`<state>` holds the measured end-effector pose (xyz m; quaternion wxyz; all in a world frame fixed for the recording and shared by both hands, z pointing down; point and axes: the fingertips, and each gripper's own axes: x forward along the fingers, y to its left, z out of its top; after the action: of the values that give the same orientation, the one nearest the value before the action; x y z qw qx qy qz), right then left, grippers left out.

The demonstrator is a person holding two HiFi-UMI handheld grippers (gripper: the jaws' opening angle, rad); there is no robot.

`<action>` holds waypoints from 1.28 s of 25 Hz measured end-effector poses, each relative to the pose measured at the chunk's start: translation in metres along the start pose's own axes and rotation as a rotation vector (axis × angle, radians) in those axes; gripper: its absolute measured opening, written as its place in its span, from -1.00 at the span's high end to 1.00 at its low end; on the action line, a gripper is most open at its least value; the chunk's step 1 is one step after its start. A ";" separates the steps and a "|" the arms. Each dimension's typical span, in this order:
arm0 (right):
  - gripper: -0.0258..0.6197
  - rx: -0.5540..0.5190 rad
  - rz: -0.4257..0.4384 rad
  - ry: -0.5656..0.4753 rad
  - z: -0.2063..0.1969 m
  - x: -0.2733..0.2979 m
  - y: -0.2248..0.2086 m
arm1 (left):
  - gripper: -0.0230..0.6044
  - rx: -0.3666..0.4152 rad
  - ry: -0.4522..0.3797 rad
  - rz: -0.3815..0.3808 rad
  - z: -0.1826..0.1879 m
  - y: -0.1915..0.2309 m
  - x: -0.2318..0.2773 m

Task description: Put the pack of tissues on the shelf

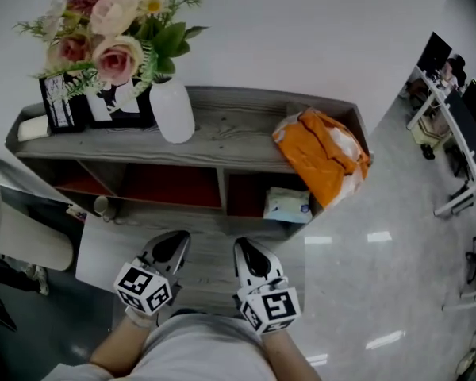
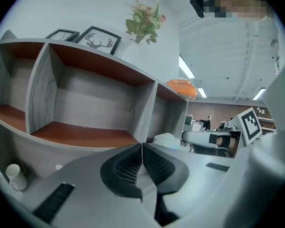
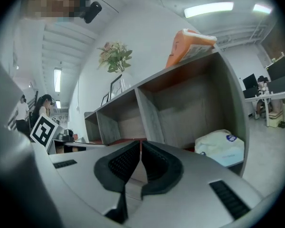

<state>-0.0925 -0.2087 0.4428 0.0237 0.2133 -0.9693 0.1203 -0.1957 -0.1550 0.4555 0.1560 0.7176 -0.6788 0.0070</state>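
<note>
Head view: you are holding the left tongs [image 1: 171, 246] and right tongs [image 1: 251, 251] before the shelf [image 1: 222, 137] — the pack of tissues [image 1: 287, 205] is lying in its lower right compartment. Left gripper view, then right: jaws are meeting, empty. The pack looks light and soft (probably slippery wrap) — pinch across its middle.
</note>
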 end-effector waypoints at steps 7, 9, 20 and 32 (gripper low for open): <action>0.84 -0.001 0.099 0.023 -0.006 0.027 0.033 | 0.86 -0.034 -0.004 0.085 -0.005 0.027 -0.029; 0.84 -0.001 0.119 0.027 -0.008 0.033 0.039 | 0.86 -0.042 -0.006 0.102 -0.007 0.032 -0.035; 0.84 -0.036 0.151 0.064 -0.014 0.041 0.051 | 0.86 -0.060 -0.010 0.123 -0.009 0.040 -0.042; 0.84 -0.024 0.121 0.054 -0.014 0.031 0.041 | 0.86 -0.052 -0.001 0.093 -0.009 0.029 -0.034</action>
<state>-0.1380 -0.1823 0.4503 0.0451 0.1504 -0.9808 0.1157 -0.2252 -0.1209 0.4632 0.1738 0.6810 -0.7114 -0.0040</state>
